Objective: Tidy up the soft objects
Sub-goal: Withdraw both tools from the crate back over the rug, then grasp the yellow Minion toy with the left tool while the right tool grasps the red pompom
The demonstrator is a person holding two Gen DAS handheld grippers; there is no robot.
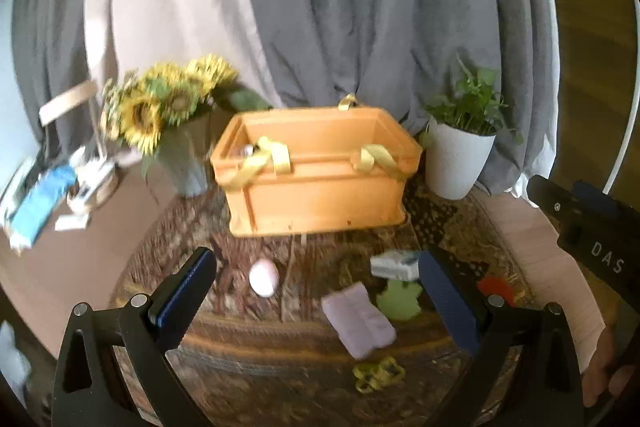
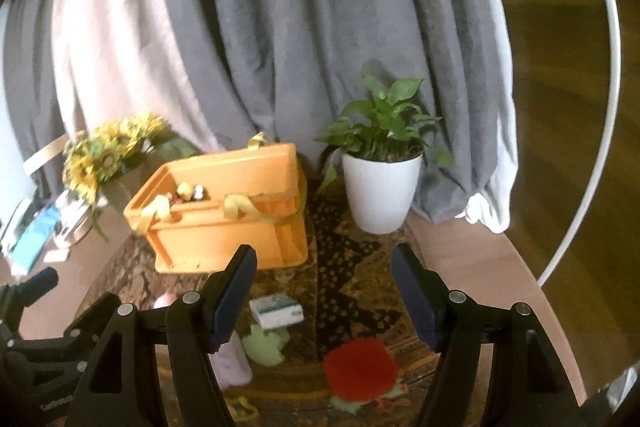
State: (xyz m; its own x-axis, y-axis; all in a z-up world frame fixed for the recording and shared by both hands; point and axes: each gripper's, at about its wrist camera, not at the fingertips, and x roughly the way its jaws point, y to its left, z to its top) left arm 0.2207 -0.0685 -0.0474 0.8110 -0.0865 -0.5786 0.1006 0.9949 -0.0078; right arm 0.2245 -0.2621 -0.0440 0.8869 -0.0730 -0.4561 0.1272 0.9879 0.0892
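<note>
An orange bin with yellow straps stands on the patterned cloth, also in the right wrist view, with small items inside. In front lie a pink egg-shaped ball, a lilac folded cloth, a green soft toy, a white-green pack and a yellow knit piece. A red fluffy toy lies nearest the right gripper. My left gripper is open and empty above the cloth. My right gripper is open and empty above the pack.
A sunflower bunch in a vase stands left of the bin. A potted plant in a white pot stands to its right. Grey and pink curtains hang behind. Clutter lies at the far left of the round table.
</note>
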